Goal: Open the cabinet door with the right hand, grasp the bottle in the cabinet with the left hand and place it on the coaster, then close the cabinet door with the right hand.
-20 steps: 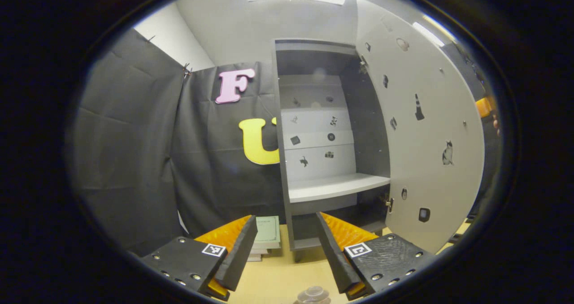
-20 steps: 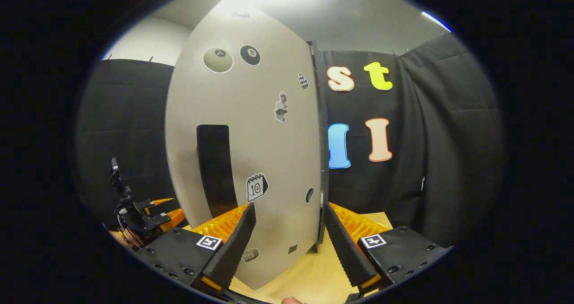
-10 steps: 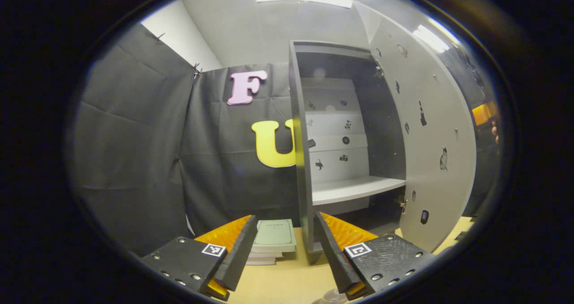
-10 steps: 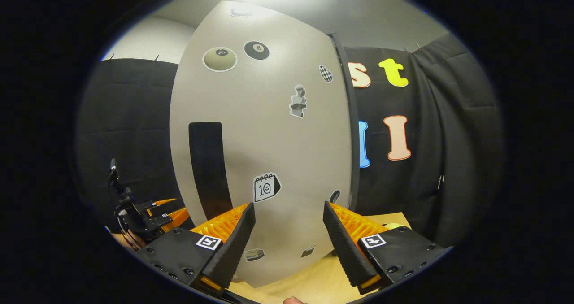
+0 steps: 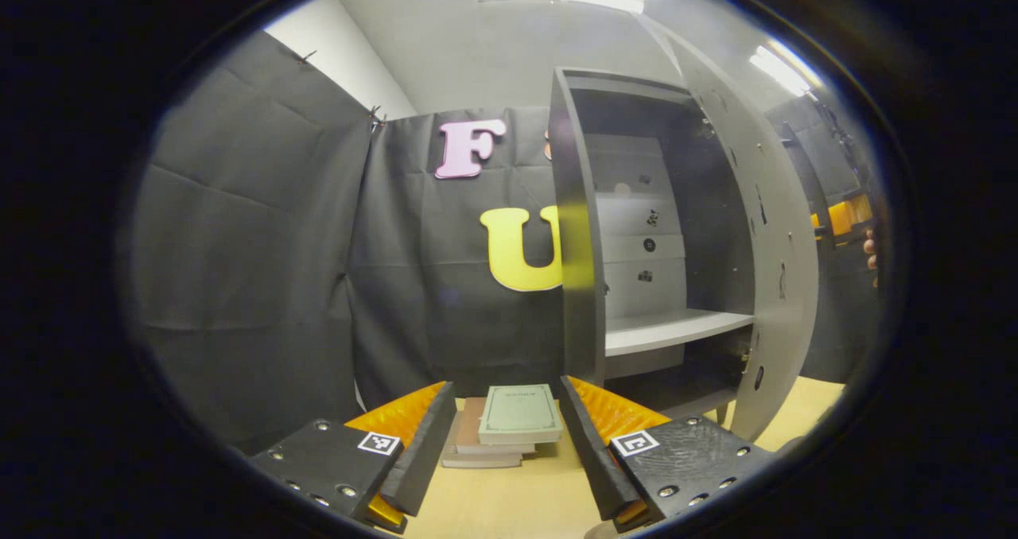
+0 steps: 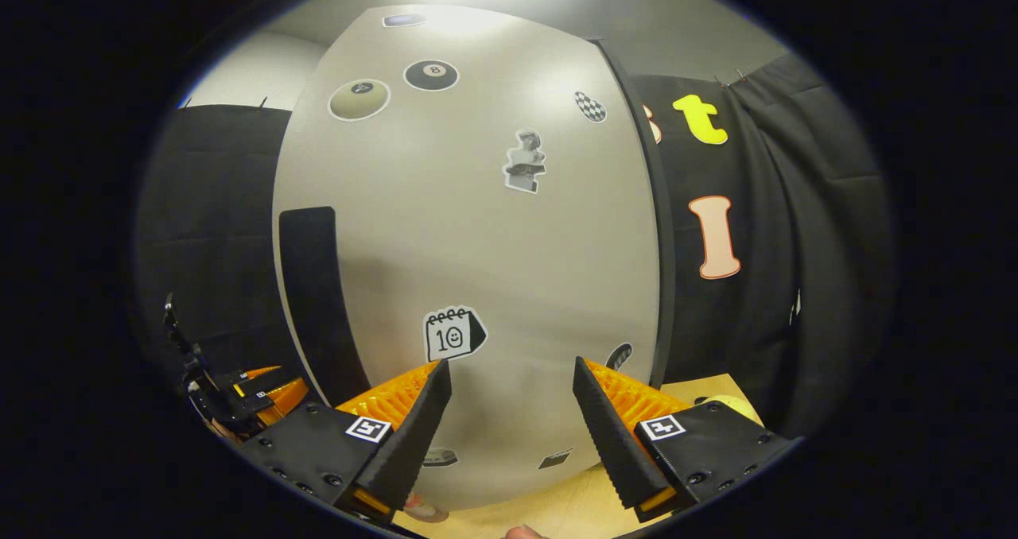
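The grey cabinet (image 5: 576, 229) stands right of centre in the left gripper view, with a pale bare shelf (image 5: 672, 328) inside. Its door (image 5: 783, 285) is partly swung in and seen nearly edge-on. My left gripper (image 5: 507, 386) is open and holds nothing, low over the wooden table. In the right gripper view the door's outer face (image 6: 477, 229), dotted with stickers, is very close, with its black handle (image 6: 314, 292) on the left. My right gripper (image 6: 510, 366) is open just in front of that face; whether it touches the door I cannot tell. No bottle is clearly visible.
A stack of books (image 5: 515, 420) lies on the table (image 5: 517, 499) left of the cabinet's foot. The other gripper (image 6: 246, 388) shows low left past the door's edge. A yellow round thing (image 6: 728, 405) sits on the table at the right. A hand (image 5: 871, 249) shows beyond the door.
The door has swung further toward the cabinet, and the right gripper has followed its face. The left gripper's view has turned left, bringing the books between its fingers.
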Demonstrator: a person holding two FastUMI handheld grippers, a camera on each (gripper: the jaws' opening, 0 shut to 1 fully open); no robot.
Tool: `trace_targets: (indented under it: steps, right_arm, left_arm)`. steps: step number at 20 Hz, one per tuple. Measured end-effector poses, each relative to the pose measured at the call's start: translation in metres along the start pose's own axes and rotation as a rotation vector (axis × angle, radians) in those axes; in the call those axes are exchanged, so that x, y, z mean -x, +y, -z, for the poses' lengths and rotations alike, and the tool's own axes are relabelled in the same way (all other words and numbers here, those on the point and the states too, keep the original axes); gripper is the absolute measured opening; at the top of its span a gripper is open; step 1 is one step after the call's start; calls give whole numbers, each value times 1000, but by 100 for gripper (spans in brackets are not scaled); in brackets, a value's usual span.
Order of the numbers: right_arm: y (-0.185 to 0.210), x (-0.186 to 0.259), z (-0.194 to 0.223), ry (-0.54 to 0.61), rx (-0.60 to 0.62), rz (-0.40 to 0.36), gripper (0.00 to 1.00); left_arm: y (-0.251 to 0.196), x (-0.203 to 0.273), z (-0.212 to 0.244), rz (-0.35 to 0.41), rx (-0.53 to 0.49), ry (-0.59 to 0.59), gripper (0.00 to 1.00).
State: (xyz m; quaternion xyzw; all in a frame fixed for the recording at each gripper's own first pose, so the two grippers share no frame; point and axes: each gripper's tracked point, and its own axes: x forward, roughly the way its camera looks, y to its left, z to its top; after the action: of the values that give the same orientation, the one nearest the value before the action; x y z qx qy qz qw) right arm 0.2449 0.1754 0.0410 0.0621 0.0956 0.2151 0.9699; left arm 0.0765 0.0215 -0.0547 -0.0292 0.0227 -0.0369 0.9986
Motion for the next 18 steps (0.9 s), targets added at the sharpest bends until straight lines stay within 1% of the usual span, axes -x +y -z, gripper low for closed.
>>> trace_targets:
  steps: [1, 2, 5, 6, 7, 9, 10, 11, 12, 14, 15, 18]
  right_arm:
    - [2, -6, 1, 1, -1, 7, 98]
    - [3, -11, 3, 4, 1, 18, 98]
    - [-1, -21, 9, 13, -2, 53, 98]
    - [-2, -24, 10, 16, -4, 64, 98]
    - [-2, -27, 11, 20, -6, 72, 98]
    - [2, -38, 14, 29, -7, 82, 98]
    - [3, -47, 17, 34, -7, 83, 98]
    - [4, -53, 20, 37, -10, 84, 98]
    - [3, -55, 18, 27, -14, 86, 98]
    - [1, -60, 20, 29, -25, 100, 98]
    - [2, -64, 19, 22, -42, 99, 98]
    - [3, -76, 18, 21, -62, 97, 98]
  left_arm:
    - [5, -1, 4, -8, 0, 8, 78]
    - [10, -1, 6, -16, -1, 14, 81]
    - [22, -4, 13, -36, -8, 26, 81]
    - [26, -6, 14, -42, -9, 29, 78]
    - [28, -7, 16, -47, -9, 32, 81]
    - [33, -10, 21, -57, -8, 39, 81]
    - [37, -10, 22, -62, -7, 42, 78]
    - [41, -10, 23, -66, -9, 44, 78]
    - [44, -10, 25, -71, -11, 47, 81]
    - [50, -11, 28, -80, -12, 54, 81]
    - [52, -12, 31, -83, -10, 59, 78]
    - [60, -15, 36, -96, -7, 71, 79]
